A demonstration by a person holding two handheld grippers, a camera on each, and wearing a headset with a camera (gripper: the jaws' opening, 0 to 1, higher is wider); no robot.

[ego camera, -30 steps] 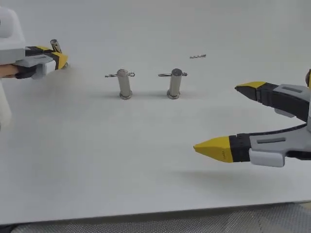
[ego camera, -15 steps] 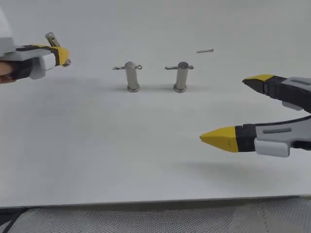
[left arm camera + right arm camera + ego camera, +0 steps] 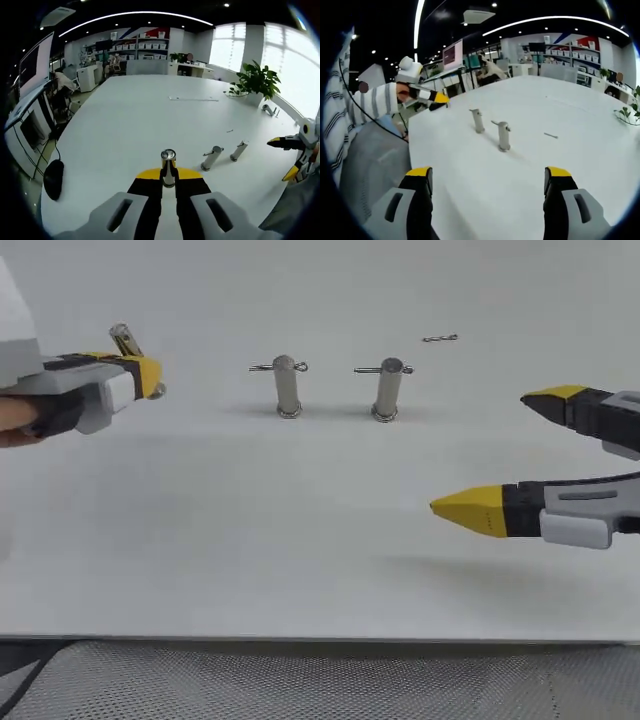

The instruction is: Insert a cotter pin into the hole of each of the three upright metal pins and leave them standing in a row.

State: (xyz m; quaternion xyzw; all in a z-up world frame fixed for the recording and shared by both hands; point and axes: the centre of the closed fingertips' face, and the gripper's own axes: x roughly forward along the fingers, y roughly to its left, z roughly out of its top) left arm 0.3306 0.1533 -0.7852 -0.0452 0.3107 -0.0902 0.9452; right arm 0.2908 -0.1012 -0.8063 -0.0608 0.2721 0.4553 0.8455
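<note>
Two upright metal pins [image 3: 288, 388] [image 3: 388, 390] stand side by side on the white table [image 3: 300, 530], each with a cotter pin through its top. They also appear in the left gripper view [image 3: 212, 158] [image 3: 238, 150] and the right gripper view [image 3: 478, 120] [image 3: 503, 136]. My left gripper [image 3: 150, 376] [image 3: 168, 176], held above the table to their left, is shut on a third metal pin [image 3: 124, 340] [image 3: 168, 165], which is tilted. A loose cotter pin [image 3: 440, 338] [image 3: 550, 135] lies behind and to the right of them. My right gripper [image 3: 490, 452] [image 3: 489, 172] hovers open at the right with nothing between its fingers.
The table's front edge [image 3: 320, 640] runs close to me, with grey fabric below it. A striped sleeve [image 3: 380, 102] holds the left gripper [image 3: 437, 97]. The right gripper [image 3: 295, 155] shows at the edge of the left gripper view.
The head camera has shifted, so everything sits further right and higher. Relative to the standing pins, the left gripper with its pin has come slightly lower. The right gripper stays open.
</note>
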